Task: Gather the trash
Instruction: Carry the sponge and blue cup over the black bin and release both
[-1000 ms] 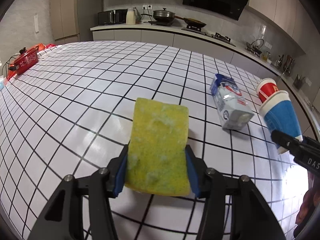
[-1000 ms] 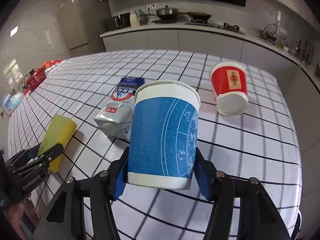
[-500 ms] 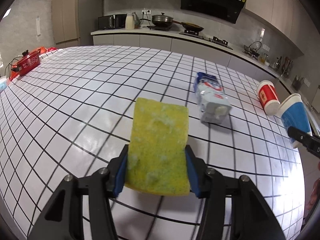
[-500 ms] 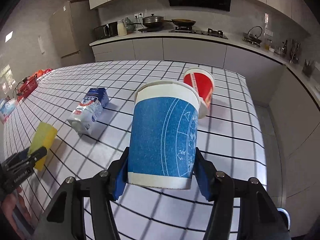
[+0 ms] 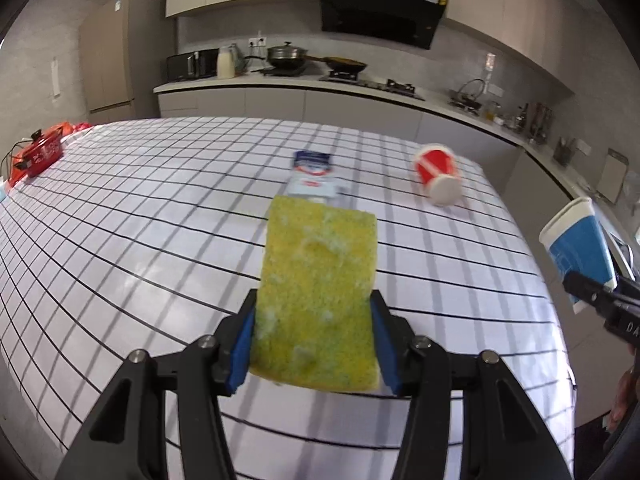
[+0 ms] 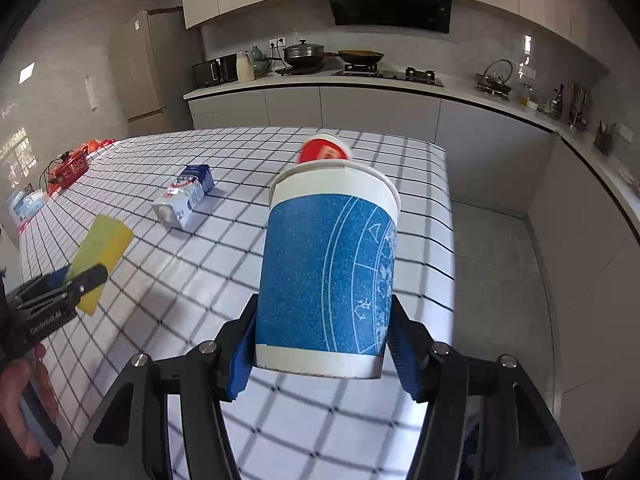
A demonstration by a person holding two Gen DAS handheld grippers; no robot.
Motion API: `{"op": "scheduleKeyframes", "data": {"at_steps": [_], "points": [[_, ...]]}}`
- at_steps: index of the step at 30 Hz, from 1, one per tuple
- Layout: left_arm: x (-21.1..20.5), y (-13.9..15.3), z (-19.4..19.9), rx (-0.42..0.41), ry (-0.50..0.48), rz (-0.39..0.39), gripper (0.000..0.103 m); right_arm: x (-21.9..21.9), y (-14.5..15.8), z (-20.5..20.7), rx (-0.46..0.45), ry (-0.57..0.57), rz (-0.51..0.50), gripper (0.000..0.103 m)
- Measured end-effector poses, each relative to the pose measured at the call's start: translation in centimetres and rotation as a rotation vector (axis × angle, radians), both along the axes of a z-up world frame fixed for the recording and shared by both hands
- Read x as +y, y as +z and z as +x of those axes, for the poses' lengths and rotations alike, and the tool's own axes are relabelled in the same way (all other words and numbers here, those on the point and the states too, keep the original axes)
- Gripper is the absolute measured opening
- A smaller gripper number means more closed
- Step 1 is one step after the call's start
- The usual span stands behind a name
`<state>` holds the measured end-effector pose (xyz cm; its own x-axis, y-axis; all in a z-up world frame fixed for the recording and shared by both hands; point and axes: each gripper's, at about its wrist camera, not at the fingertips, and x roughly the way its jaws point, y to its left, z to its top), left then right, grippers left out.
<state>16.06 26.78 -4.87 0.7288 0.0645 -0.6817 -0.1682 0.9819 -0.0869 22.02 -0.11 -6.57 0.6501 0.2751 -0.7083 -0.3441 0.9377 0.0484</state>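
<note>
The checked table point(image 6: 248, 240) keeps a milk carton point(image 6: 185, 196) and red cup point(image 5: 437, 172) far off, probably awaiting pickup. Right gripper point(image 6: 320, 350) clamps the blue cup point(image 6: 328, 264); left gripper point(image 5: 314, 344) clamps the yellow sponge point(image 5: 318, 292), both lifted for binning.

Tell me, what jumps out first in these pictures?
A yellow sponge is clamped in the left gripper, held up over a white table with a black grid. A blue paper cup is pinched in the right gripper. On the table behind them lie a red cup on its side and a white-and-blue carton.
</note>
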Motion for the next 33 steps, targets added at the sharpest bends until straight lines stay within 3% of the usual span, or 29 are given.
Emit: {"op": "scheduleKeyframes", "data": {"at_steps": [19, 33], "points": [[-16.3, 1.9, -4.5, -0.029, -0.222, -0.013, 0.053, -13.5, 0.5, -8.9, 0.006, -0.087, -0.012, 0.060], [-28.0, 1.5, -5.0, -0.005, -0.420, -0.017, 0.053, -25.5, 0.0, -12.5, 0.012, -0.223, -0.029, 0.061]]}}
